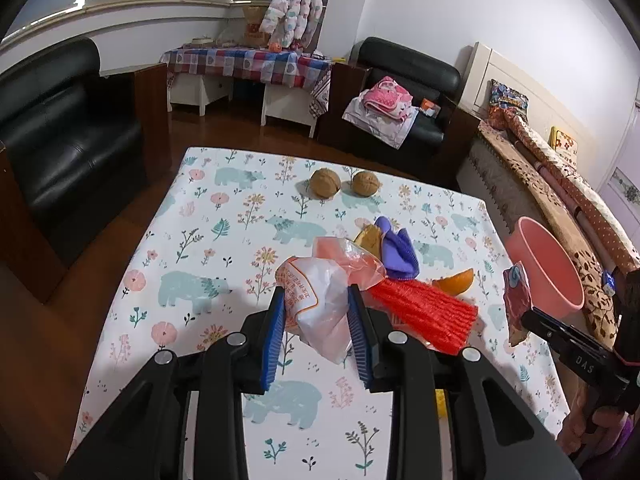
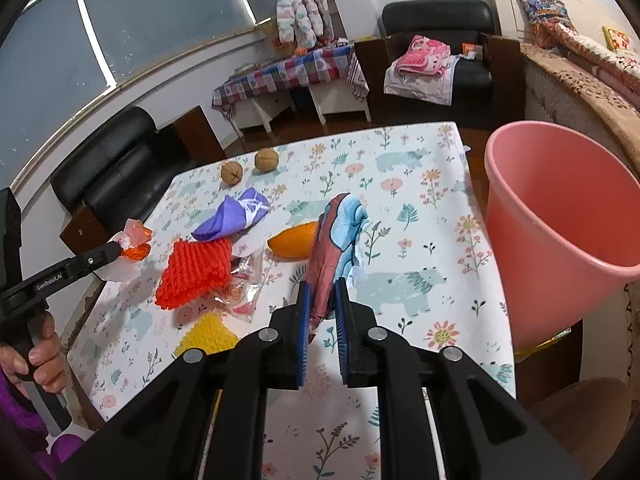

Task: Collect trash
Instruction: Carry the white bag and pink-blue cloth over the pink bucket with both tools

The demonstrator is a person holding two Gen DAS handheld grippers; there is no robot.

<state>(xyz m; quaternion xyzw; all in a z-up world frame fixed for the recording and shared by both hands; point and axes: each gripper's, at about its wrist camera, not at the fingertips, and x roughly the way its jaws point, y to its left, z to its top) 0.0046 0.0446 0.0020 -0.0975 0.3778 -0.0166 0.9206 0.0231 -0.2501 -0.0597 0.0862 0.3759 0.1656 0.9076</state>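
Two grippers, each loaded: left gripper (image 1: pixel 316 316) pinching a crumpled plastic bag (image 1: pixel 320 300), right gripper (image 2: pixel 322 312) clamped on a red-and-blue wrapper (image 2: pixel 334 236) beside the pink bin (image 2: pixel 560 232); carry each over the bin's rim before letting go, grip kept firm

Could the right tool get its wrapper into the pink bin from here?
Probably yes: the right tool is shut on the red-and-blue wrapper, and the pink bin stands open-mouthed just beside it, nothing between.
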